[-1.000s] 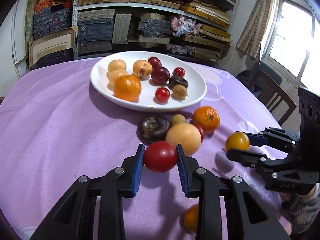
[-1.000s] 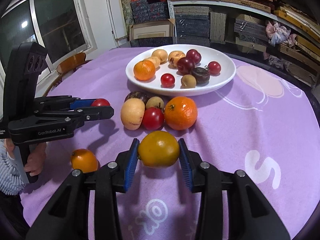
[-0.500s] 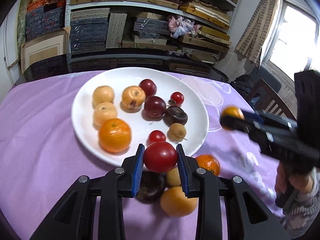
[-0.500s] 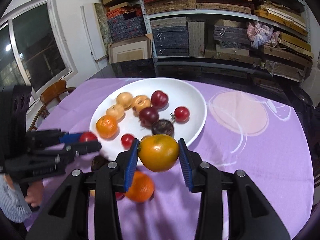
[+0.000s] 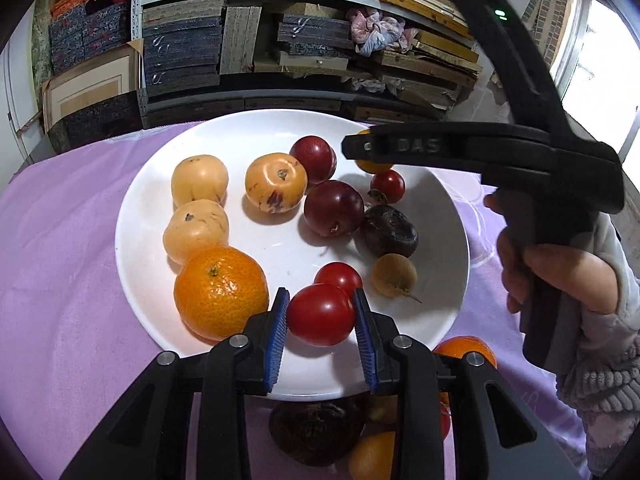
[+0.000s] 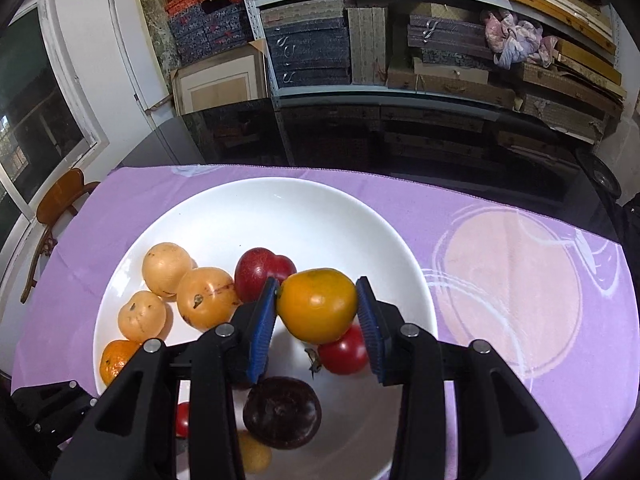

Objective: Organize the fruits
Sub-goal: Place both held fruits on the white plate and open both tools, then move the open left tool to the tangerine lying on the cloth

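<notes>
We hold a round red tomato [image 5: 320, 314] in the left hand-held gripper [image 5: 320, 320] and a yellow-orange fruit [image 6: 318, 304] in the right hand-held gripper [image 6: 318, 312], both clamped above the half-filled white ceramic plate [image 5: 132, 240]; several fruits remain on the purple-clothed table [image 5: 60, 280].

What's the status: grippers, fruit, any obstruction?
Left gripper shut on red tomato. Right gripper shut on orange tomato. Both over white plate, fruit crowded beneath.

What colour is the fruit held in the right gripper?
Yellow-orange round fruit, seen best in the right wrist view.
</notes>
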{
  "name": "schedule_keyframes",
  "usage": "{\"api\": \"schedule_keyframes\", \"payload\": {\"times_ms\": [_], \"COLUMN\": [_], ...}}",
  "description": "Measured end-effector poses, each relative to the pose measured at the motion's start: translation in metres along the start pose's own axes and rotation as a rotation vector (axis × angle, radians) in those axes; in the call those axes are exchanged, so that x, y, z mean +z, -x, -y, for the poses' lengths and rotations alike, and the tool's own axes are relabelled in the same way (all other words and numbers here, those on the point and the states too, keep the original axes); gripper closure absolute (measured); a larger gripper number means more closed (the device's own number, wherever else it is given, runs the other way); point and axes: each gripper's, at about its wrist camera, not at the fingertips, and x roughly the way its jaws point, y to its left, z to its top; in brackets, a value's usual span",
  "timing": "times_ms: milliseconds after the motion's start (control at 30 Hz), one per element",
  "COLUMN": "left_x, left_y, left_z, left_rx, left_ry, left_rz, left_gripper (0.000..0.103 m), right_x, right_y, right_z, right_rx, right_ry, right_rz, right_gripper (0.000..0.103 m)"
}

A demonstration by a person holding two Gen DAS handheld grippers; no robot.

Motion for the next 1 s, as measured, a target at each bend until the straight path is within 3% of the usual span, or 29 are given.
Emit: {"api": "schedule_keyframes", "payload": {"times_ms": [133, 267, 367, 633, 733, 800, 933, 1000], "left_x": [-0.002, -0.005, -0.010, -0.033, -0.053, -0.067, -0.092, -0.106], "left_y": [-0.001, 0.009, 0.025, 0.065, 0.077, 0.085, 0.096, 0.101], "left_z": [0.006, 0.010, 0.010, -0.004, -0.002, 0.002, 0.014, 0.020], "left_rx": [0.029, 0.033, 0.052, 0.074, 0.079, 0.084, 0.068, 0.057], "left_ry": [-0.038, -0.050, -0.045, 0.017, 0.007, -0.014, -0.048, -0.058], "left_rz": [0.008, 0.040, 0.087, 0.111, 0.093, 0.089, 0.072, 0.066], "left_gripper": [0.066, 0.039, 0.031, 0.028, 0.028, 0.028, 0.028, 0.019], "right_x": [0.000, -0.013, -0.032, -0.099, -0.125, -0.141, -0.166, -0.176], "right_y": [-0.006, 0.014, 0.035, 0.086, 0.101, 0.108, 0.119, 0.125], "right_z": [0.000, -0.002, -0.009, -0.019, -0.023, -0.021, -0.021, -0.021], "right_rx": [-0.003, -0.032, -0.072, -0.145, -0.201, -0.219, -0.219, -0.213], "right_ry": [0.002, 0.048, 0.112, 0.195, 0.227, 0.234, 0.242, 0.229], "right_rz": [0.007, 0.068, 0.108, 0.148, 0.167, 0.176, 0.165, 0.169], "right_gripper": [0.064, 0.055, 0.050, 0.030, 0.027, 0.020, 0.019, 0.017]}}
